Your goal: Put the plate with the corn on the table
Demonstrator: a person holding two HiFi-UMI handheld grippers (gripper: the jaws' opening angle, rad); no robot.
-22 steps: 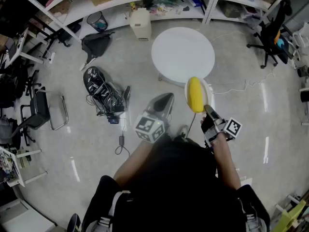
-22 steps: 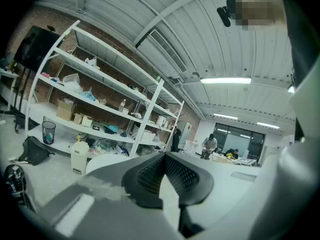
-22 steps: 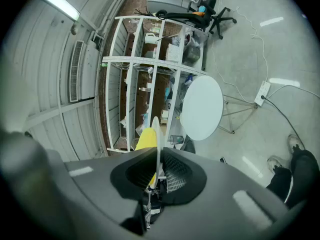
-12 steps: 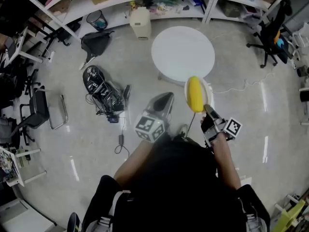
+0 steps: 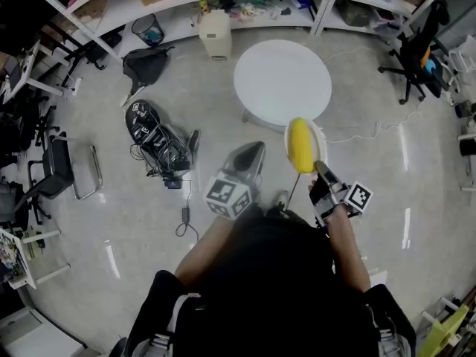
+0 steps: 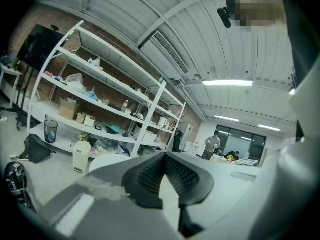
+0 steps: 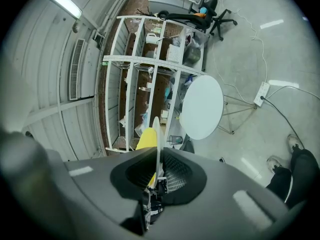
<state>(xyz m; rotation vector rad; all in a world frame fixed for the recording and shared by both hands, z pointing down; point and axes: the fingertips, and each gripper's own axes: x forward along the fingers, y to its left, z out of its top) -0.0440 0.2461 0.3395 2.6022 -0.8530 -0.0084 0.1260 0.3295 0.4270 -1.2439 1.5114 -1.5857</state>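
1. Right gripper [image 5: 319,170]: the jaws are clamped on the near rim of the plate [image 5: 315,136]. In the right gripper view the rim runs edge-on between the two black pads [image 7: 131,173], and both pads press on it.
2. Plate: white, and carried in the air above the floor. In the head view its far edge lies just beside the near edge of the round white table [image 5: 282,80]. No part of it rests on the tabletop.
3. Corn [image 5: 300,146]: a yellow cob that lies lengthwise on the plate. It covers most of the plate's middle and points toward the table.
4. Left gripper [image 5: 251,159]: the jaws are closed tip to tip with nothing between them. It is held in front of the person's body, left of the plate and apart from it. Its marker cube [image 5: 227,195] faces up.
5. Table: the top is bare.
6. Surroundings: white shelving [image 5: 245,13] stands beyond the table. A mesh waste bin [image 5: 150,30] and a black bag [image 5: 146,65] are on the floor at left. A black office chair [image 5: 418,47] is at right.
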